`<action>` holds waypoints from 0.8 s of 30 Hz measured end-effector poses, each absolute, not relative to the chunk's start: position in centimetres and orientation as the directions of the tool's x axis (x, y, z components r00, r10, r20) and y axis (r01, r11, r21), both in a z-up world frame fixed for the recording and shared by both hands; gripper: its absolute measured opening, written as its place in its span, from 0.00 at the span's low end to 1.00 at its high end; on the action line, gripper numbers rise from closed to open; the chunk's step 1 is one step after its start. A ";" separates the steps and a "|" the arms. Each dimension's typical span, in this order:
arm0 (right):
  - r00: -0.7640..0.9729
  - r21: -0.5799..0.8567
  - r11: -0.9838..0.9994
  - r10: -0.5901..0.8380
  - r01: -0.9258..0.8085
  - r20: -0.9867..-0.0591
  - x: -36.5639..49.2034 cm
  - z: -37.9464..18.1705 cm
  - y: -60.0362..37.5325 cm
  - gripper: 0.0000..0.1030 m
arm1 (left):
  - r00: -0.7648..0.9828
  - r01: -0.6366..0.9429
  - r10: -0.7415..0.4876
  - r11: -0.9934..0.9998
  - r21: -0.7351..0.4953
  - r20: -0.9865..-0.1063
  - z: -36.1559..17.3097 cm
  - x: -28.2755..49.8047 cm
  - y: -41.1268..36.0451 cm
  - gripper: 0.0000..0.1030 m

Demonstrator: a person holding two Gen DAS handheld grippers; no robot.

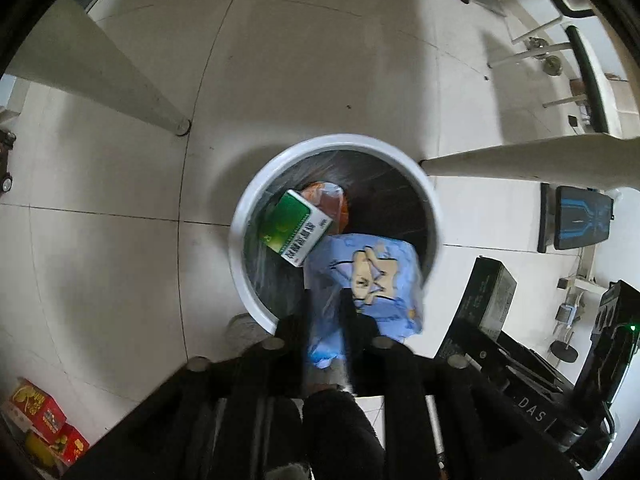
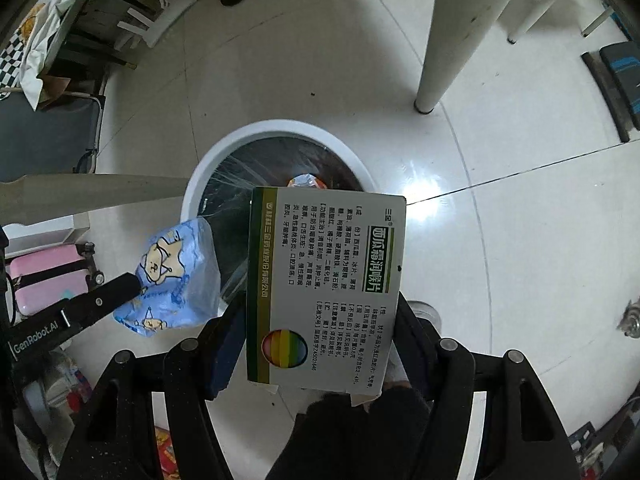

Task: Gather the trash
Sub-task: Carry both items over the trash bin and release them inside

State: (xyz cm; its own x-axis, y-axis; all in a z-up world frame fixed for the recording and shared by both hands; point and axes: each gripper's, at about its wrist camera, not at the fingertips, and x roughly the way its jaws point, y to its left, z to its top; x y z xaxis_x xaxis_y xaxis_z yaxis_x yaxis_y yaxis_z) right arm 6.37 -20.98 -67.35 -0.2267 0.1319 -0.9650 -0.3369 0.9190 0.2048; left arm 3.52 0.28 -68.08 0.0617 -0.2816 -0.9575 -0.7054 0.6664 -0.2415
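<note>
1. Trash bin (image 1: pixel 256 280), white-rimmed and lined with a clear bag, sits on the tiled floor (image 1: pixel 120 240) directly below both our grippers.
2. We see our left gripper (image 1: pixel 326 308) pointing steeply down over the bin's near rim, its fingers (image 1: pixel 352 320) partly apart with the blue cartoon-printed wrapper (image 1: pixel 372 276) between them; whether they press on it we cannot tell.
3. We hold the green-and-white medicine box (image 2: pixel 324 280) in our right gripper (image 2: pixel 320 332), whose fingers (image 2: pixel 224 344) are clamped on its two long edges.
4. From the left wrist view, the box (image 1: pixel 298 228) hangs over the bin's opening, just beside the wrapper.
5. Inside the bin we make out an orange packet (image 1: pixel 328 200) lying on the liner.
6. White furniture legs (image 1: pixel 120 80) stand near the bin on the floor.
</note>
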 end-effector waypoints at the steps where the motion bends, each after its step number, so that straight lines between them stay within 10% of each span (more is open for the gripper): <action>1: -0.233 0.214 0.918 0.139 -0.334 -0.962 6.4 -68.0 -20.9 0.68 | 0.056 -0.707 -0.276 0.668 -0.233 -0.960 -68.2 3.2 0.5 0.43; 3: -0.242 0.224 0.918 0.148 -0.327 -0.959 6.4 -68.9 -20.2 0.69 | 0.058 -0.716 -0.255 0.663 -0.218 -0.965 -68.0 2.4 0.9 0.78; 5: -0.249 0.234 0.916 0.156 -0.325 -0.956 6.5 -69.5 -19.8 0.70 | 0.045 -0.721 -0.236 0.665 -0.196 -0.971 -67.6 1.9 1.1 0.85; 7: -0.241 0.232 0.914 0.155 -0.334 -0.958 6.4 -69.2 -19.7 0.91 | 0.017 -0.713 -0.196 0.685 -0.150 -0.980 -66.9 1.3 1.2 0.93; 24: -0.096 0.065 0.869 0.020 -0.491 -0.995 4.1 -55.0 -19.6 0.97 | -0.003 -0.637 0.006 0.771 0.006 -1.000 -55.5 -2.0 -0.9 0.95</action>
